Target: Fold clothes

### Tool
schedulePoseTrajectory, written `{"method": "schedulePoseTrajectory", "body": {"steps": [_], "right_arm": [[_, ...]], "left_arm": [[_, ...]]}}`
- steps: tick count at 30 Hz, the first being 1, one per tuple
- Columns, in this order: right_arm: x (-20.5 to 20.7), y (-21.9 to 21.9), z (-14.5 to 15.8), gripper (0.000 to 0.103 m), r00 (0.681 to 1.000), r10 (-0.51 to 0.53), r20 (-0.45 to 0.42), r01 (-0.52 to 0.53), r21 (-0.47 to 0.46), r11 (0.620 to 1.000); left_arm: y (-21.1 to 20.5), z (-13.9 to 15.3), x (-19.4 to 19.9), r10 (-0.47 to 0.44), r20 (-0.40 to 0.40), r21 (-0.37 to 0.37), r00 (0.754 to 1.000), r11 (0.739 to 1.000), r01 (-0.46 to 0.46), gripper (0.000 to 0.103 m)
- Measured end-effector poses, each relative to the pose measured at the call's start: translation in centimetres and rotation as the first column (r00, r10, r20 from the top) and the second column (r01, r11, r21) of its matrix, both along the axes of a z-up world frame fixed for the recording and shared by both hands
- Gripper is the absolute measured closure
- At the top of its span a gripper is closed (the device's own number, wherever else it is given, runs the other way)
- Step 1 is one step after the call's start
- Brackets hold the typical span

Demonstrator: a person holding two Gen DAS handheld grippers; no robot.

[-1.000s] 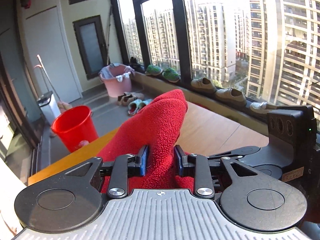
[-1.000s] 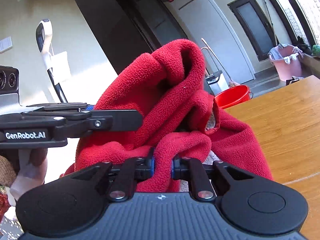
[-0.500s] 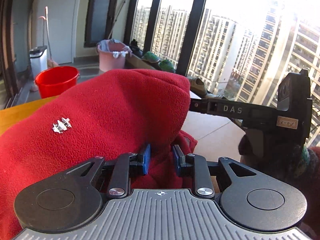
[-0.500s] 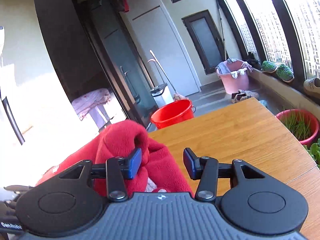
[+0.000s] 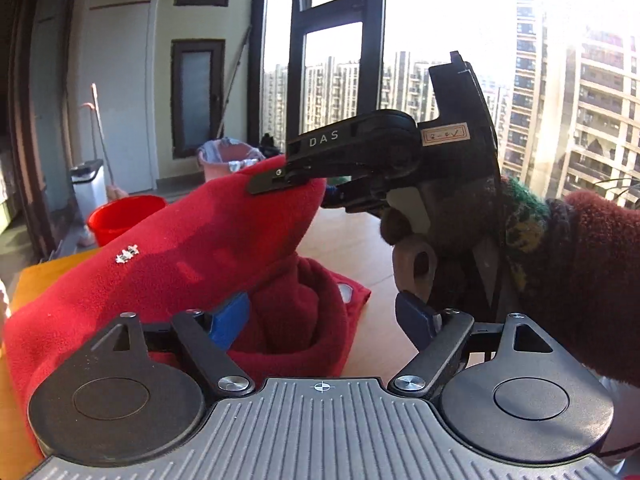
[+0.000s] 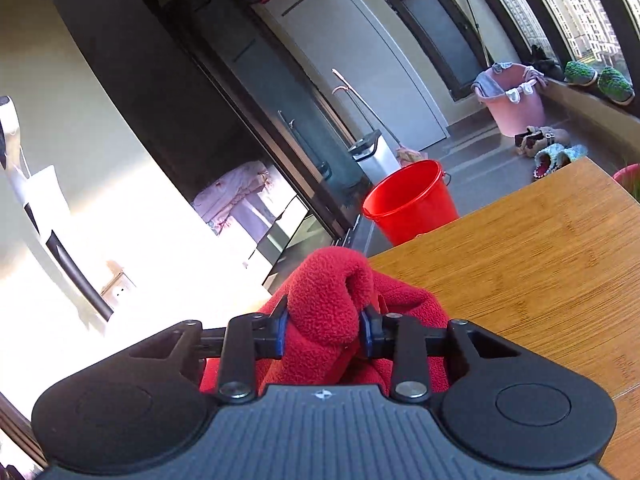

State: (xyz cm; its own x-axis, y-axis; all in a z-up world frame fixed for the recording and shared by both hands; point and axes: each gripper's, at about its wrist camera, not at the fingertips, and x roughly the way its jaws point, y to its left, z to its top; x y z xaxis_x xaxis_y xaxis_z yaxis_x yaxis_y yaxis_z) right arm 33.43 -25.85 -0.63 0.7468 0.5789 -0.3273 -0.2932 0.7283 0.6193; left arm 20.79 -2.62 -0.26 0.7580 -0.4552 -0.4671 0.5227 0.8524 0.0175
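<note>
Red fleece garment (image 5: 192,256) lies bunched on the light wooden tabletop (image 6: 532,256), near the table's edge, with one fold lifted into a soft peak above the rest of the cloth. A small white embroidered mark (image 5: 127,254) shows on its upper face, and part of a grey-white tag peeks out among the lower folds.

In the right wrist view, the right gripper (image 6: 322,330) has a thick roll of the fleece between its blue-padded fingertips (image 6: 280,332); the jaws are closing and the pads on both sides already press into the cloth, so this claw is grasping the garment. The left wrist view shows the same gripper from the side, black with white lettering, its finger lying on the raised peak of fleece, held by a hand in a dark red knitted sleeve (image 5: 592,280) with a green and yellow cuff.

The left gripper (image 5: 322,320) is released: its jaws are opening and stand wide apart. One blue pad (image 5: 230,320) sits beside a lower fold of the fleece, the other is well clear over bare table, and neither squeezes anything.

Beyond the table stand a round red plastic bucket (image 6: 408,200), a pink plastic tub (image 6: 512,100) with cloths draped over its rim, a silver pedal bin (image 6: 374,156), and tall windows facing apartment towers.
</note>
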Motion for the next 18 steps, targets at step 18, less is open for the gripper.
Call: {"method": "schedulePoseTrajectory", "body": {"steps": [18], "right_arm": [[-9.1, -4.7, -7.1, 0.076, 0.992, -0.103, -0.075, 0.108, 0.055, 0.993]], "left_arm": [[3.1, 4.3, -1.6, -0.009, 0.149, -0.092, 0.989, 0.995, 0.023, 0.003]]}}
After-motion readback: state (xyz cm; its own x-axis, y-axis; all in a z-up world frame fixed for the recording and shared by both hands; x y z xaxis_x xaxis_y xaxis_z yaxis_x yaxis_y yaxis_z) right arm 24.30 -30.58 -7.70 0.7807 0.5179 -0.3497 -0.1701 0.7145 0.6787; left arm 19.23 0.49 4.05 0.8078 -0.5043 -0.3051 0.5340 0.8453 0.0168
